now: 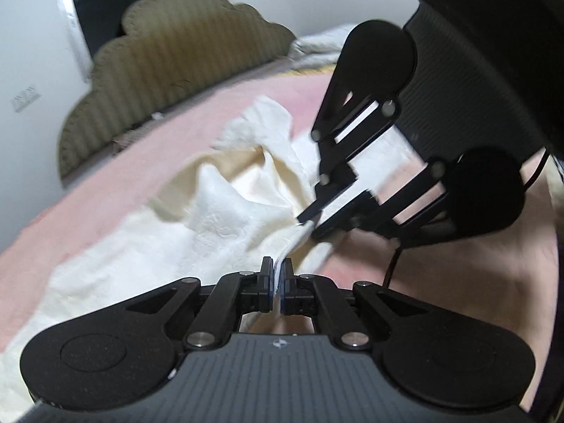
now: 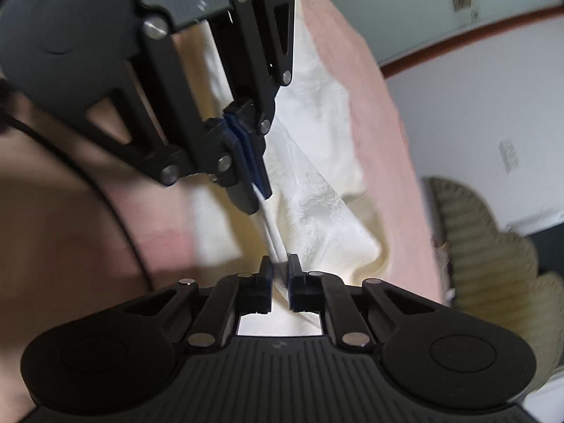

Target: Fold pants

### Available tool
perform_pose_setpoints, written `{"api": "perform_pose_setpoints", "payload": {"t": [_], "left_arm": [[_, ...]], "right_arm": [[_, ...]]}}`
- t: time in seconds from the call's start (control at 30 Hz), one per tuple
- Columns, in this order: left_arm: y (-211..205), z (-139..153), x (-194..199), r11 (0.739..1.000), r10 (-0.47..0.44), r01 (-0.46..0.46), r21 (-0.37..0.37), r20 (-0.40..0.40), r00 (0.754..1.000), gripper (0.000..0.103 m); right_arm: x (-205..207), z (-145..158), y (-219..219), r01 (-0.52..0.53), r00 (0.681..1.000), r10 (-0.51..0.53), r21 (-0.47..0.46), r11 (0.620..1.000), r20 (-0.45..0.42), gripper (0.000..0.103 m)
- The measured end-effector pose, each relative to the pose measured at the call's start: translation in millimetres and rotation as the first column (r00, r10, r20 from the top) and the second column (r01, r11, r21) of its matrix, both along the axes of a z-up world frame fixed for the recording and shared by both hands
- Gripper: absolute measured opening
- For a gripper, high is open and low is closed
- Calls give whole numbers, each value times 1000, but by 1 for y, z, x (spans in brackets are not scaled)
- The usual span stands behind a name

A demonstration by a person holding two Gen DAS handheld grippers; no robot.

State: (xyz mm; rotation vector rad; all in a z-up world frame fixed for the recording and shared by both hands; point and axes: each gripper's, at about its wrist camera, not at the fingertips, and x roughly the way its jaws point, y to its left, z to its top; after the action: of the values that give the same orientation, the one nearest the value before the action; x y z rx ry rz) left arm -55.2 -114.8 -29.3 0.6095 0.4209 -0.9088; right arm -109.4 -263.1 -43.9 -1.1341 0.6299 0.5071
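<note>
Cream-white pants (image 1: 218, 211) lie crumpled on a pink bed sheet (image 1: 105, 190). In the left wrist view my left gripper (image 1: 278, 264) is shut on a raised edge of the pants. Just beyond it, my right gripper (image 1: 307, 224) pinches the same edge a short way along. In the right wrist view my right gripper (image 2: 280, 264) is shut on that taut strip of the pants (image 2: 317, 190). The left gripper (image 2: 259, 199) reaches in from the upper left, its blue pads closed on the strip's other end. The fabric between the two grippers is lifted off the pink sheet (image 2: 380, 134).
A scalloped, striped olive headboard (image 1: 169, 70) stands against the white wall behind the bed, also seen as the headboard (image 2: 493, 246) at the right. White bedding (image 1: 324, 46) is bunched at the far end. A black cable (image 2: 116, 218) trails from the left gripper.
</note>
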Motion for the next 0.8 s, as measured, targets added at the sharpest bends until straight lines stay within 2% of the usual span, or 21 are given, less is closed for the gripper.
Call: {"api": "perform_pose_setpoints", "payload": {"t": [0.03,0.1,0.17,0.23,0.3,0.33,0.37,0.4,0.43,0.47,0.5,0.57,0.7,0.8], "left_arm": [[-1,-6,1,1000,-1,1,11,3,1000,4],[-2,-11,2,1000,-8,8,13,14,1000,3],[-1,-11,4,1000,-10,10,8,-3,1000,3],[2,-13,6,1000,-3,2,-14,-37,999,3],[4,-13,11,999,2,-5,-39,-66,998,5],[4,-14,13,999,3,-7,-49,-73,997,9],[4,-14,15,998,4,-9,-57,-77,997,9],[3,-14,16,998,7,-12,-63,-79,997,9],[3,-14,17,998,8,-13,-67,-82,997,9],[3,-15,17,997,8,-14,-72,-84,996,9],[3,-15,16,997,9,-16,-77,-86,996,9],[4,-16,18,996,9,-17,-87,-93,996,9],[7,-16,19,994,8,-21,-106,-116,993,9],[7,-17,18,993,9,-23,-115,-124,992,10]], "right_arm": [[0,-1,-3,27,999,-26,30,999,-37,8],[0,1,-8,45,999,-44,83,995,-22,8],[6,16,-19,79,995,-67,163,984,-77,9],[20,46,-41,138,988,-108,315,939,-113,10],[38,67,-64,210,977,-199,432,877,-73,10],[55,75,-75,267,958,-285,469,842,-33,12],[75,78,-83,335,922,-387,487,807,7,16],[93,77,-89,404,875,-483,500,766,33,30],[117,74,-95,480,812,-582,522,705,40,53],[140,70,-100,532,764,-645,545,648,21,67],[161,65,-105,561,737,-676,563,607,-6,79],[201,51,-109,604,710,-702,563,563,-59,77],[250,21,-113,668,703,-684,512,541,-194,76],[273,5,-121,729,653,-713,464,503,-255,70]]}}
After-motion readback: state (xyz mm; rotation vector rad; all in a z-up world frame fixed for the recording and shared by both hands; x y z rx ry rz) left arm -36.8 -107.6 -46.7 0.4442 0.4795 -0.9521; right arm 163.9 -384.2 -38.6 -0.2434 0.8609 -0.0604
